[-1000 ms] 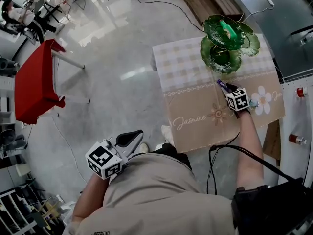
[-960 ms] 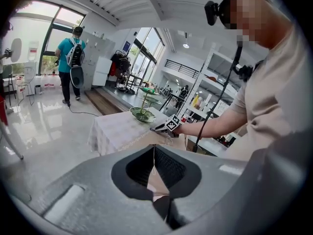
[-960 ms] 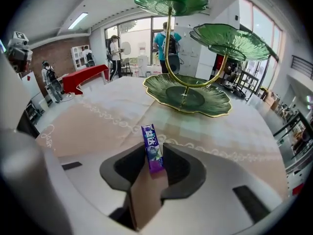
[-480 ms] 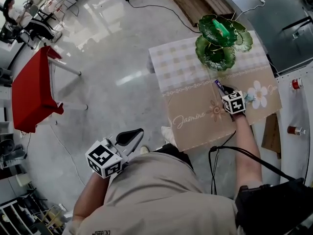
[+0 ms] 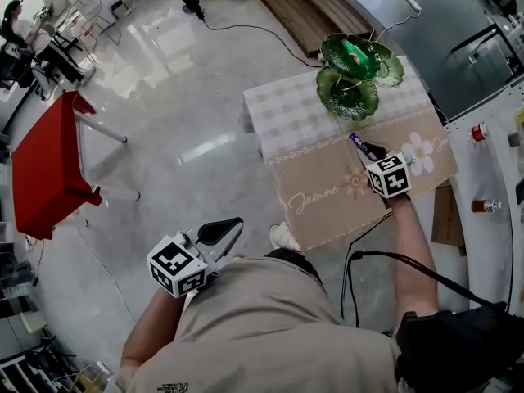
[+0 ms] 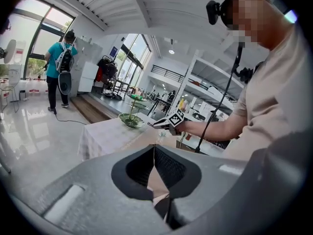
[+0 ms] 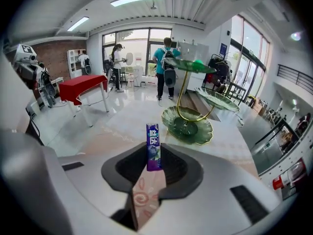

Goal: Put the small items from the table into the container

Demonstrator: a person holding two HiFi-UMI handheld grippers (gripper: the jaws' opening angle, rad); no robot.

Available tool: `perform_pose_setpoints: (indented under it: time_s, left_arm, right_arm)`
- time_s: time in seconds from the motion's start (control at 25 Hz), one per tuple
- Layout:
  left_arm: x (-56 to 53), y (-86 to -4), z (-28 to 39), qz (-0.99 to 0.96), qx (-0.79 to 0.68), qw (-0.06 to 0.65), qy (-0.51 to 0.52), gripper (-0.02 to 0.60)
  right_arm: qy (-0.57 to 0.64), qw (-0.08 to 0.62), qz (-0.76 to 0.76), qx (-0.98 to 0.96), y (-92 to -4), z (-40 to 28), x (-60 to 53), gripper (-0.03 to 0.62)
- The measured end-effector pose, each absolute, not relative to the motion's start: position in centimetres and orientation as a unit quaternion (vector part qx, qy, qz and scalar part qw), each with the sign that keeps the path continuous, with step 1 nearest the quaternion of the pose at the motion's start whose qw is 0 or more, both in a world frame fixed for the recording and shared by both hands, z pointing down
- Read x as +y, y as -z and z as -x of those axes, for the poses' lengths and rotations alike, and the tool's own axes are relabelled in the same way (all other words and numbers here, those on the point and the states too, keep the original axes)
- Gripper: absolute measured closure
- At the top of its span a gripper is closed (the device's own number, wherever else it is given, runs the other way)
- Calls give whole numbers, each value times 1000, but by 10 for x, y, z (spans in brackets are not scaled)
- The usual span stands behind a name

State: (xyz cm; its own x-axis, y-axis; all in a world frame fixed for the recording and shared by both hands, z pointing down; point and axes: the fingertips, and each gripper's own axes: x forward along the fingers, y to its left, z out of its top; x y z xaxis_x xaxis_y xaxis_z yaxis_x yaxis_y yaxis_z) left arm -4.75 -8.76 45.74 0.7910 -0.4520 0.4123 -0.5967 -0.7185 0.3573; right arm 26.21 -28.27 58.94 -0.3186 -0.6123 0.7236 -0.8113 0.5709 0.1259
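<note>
My right gripper is pinching one purple gum pack between its two jaws. The pack stands upright and pokes out past the tips. From overhead, that gripper sits at about three o'clock in the frame, with the pack over the beige part of the cloth. The left gripper view shows it held in the air above the table.

The container is one green tiered dish stand, at twelve o'clock from the pack and well apart from it. In the right gripper view I count three leaf-shaped dishes on the stand, joined by one gold wire stem. One bright green thing rests on the top dish, but I cannot tell what it is.

My left gripper is down at seven o'clock, off the table and close to my body. Its jaws are pressed together at the tips with nothing between them.

There is one table under one cloth, checked at the far end and beige with a white flower print nearer me. One red table stands at nine o'clock. In the right gripper view I count two people standing close together beyond the stand.
</note>
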Motion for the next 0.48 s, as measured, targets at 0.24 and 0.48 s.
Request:
perform_pose_setpoints:
  time_s: [0.24, 0.48]
  left_arm:
    - [-78, -454, 58, -920, -277, 239, -138, 572]
    - [-72, -452, 69, -922, -276, 237, -132, 572]
  right_arm:
    - [-95, 364, -453, -808, -521, -239, -280, 500]
    - [-66, 353, -468, -808, -470, -229, -301, 500]
